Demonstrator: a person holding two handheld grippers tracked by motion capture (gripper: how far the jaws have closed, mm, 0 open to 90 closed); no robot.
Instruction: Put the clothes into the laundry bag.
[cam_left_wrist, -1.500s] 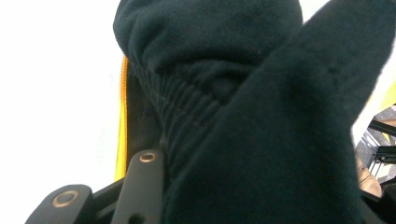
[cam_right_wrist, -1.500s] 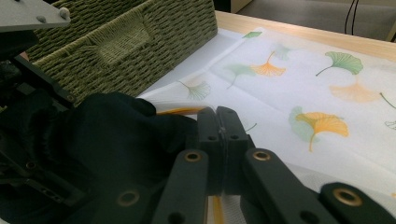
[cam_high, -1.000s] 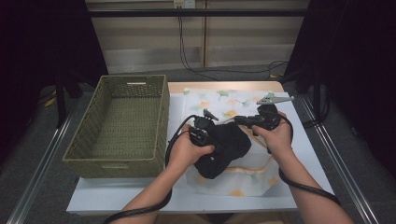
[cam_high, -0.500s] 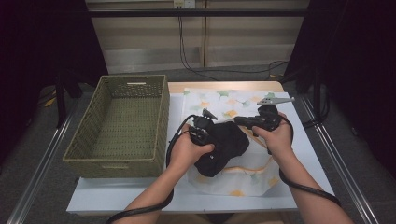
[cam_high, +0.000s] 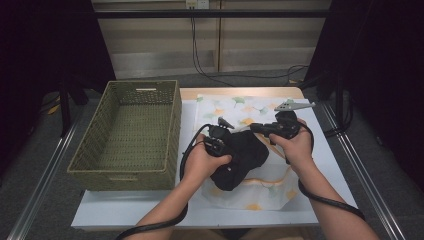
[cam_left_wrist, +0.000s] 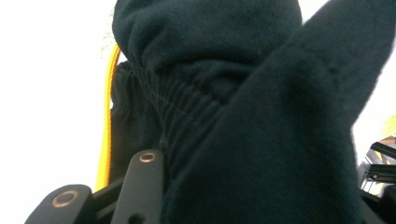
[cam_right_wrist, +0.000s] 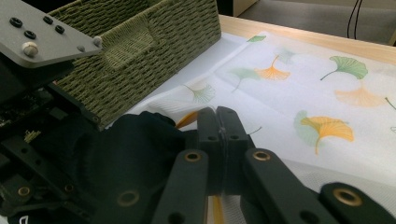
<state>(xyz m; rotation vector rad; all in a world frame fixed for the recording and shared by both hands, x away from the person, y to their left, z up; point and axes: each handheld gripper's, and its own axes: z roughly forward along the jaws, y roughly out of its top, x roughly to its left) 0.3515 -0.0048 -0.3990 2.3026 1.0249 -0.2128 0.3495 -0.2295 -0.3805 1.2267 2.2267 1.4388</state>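
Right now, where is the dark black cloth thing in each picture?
High view: the black fabric garment sits low in the middle, between the two hands, on the leaf-print cloth.
Left gripper view: the black fabric garment spreads across the middle and right, very close.
Right gripper view: it bunches at the lower left.
Shared landmark: the green woven basket, top left in the right gripper view.

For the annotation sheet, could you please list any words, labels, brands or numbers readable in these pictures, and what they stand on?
None can be read: the black garment, wicker basket and leaf-print cloth carry no lettering, and the tiny marks on the left gripper are too small to read.
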